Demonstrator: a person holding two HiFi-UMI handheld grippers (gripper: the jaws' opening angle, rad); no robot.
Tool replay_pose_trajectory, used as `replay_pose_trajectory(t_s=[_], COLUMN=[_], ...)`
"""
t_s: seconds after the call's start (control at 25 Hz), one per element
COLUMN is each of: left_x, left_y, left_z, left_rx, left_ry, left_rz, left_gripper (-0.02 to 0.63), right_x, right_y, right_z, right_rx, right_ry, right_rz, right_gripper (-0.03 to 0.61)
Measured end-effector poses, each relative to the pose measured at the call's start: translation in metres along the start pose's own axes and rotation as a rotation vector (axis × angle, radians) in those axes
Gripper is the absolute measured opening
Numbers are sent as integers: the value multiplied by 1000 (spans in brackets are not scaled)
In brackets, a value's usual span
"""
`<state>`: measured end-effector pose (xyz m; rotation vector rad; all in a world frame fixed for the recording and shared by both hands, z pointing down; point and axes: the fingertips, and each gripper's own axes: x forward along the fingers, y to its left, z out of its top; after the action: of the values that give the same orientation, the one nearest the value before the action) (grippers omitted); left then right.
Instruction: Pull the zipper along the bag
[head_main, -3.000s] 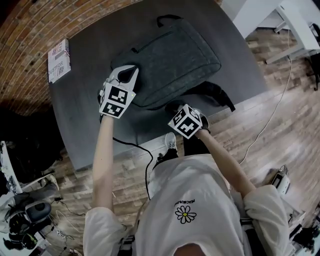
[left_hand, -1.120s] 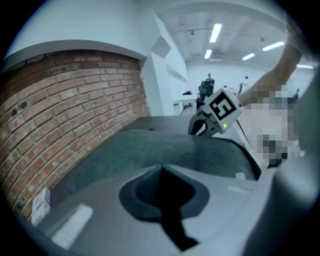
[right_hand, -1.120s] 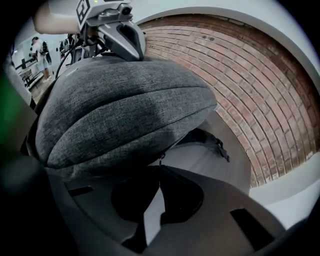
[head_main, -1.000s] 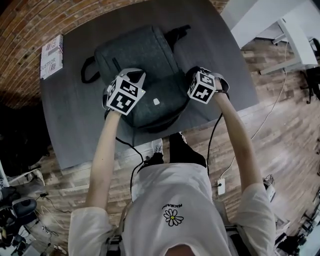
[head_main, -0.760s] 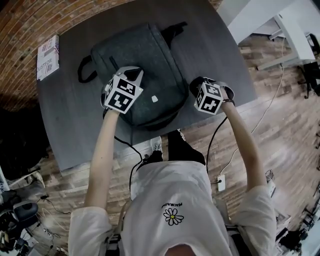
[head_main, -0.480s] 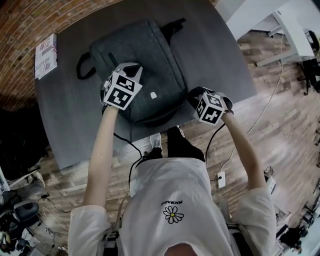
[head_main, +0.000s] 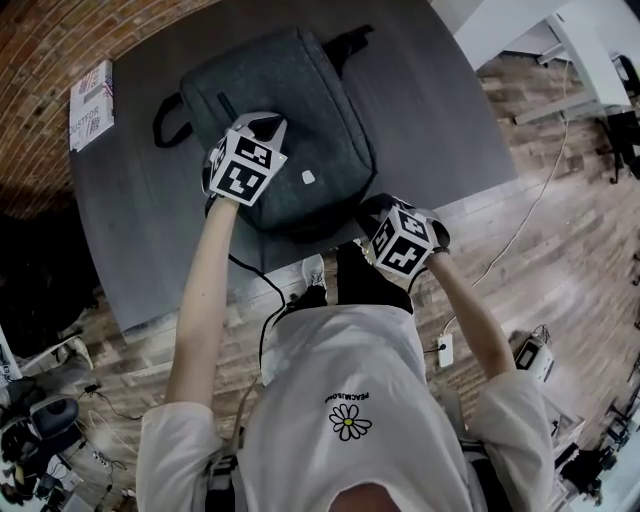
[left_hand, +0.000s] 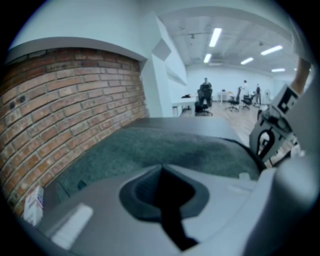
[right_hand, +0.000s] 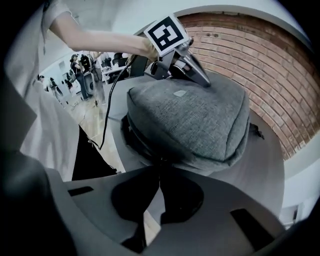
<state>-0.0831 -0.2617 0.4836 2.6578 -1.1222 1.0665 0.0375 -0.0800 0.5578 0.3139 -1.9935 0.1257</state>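
A grey backpack (head_main: 290, 110) lies flat on the dark table (head_main: 140, 230), its carry handle to the left. My left gripper (head_main: 264, 128) is shut, and its tips press down on the bag's top panel (right_hand: 200, 120) beside a small light tag. My right gripper (head_main: 366, 213) is at the bag's near right corner, by the table's front edge. In the right gripper view its jaws (right_hand: 160, 167) meet right on the dark zipper seam, pinched on the pull, which is hidden between the tips. The left gripper view shows that gripper's shut jaws (left_hand: 161, 167) over the bag's fabric (left_hand: 165, 150).
A printed booklet (head_main: 90, 92) lies at the table's far left. A black cable (head_main: 255, 275) hangs off the front edge. A brick wall (left_hand: 65, 100) runs behind the table. White desks (head_main: 520, 30) stand to the right on the wood floor.
My right gripper has come from the bag's right side round to its near corner, towards the person. The left gripper has stayed pressed on the bag's top.
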Motion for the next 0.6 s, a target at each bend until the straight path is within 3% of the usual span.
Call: replay_pose_trajectory(t_s=[0.2, 0.4, 0.6], left_x=[2, 3, 3], left_y=[-1, -1, -1], left_z=[1, 1, 0], left_rx=[-3, -29, -22], left_ry=[-3, 5, 1], left_rz=[-3, 6, 9], left_gripper=[-2, -2, -2], right_x=[-8, 1, 16], right_y=[1, 3, 60], right_z=[2, 8, 44], right_rx=[83, 326, 403], right_ry=[24, 17, -26], right_rz=[98, 216, 335], right_gripper=[8, 8, 10])
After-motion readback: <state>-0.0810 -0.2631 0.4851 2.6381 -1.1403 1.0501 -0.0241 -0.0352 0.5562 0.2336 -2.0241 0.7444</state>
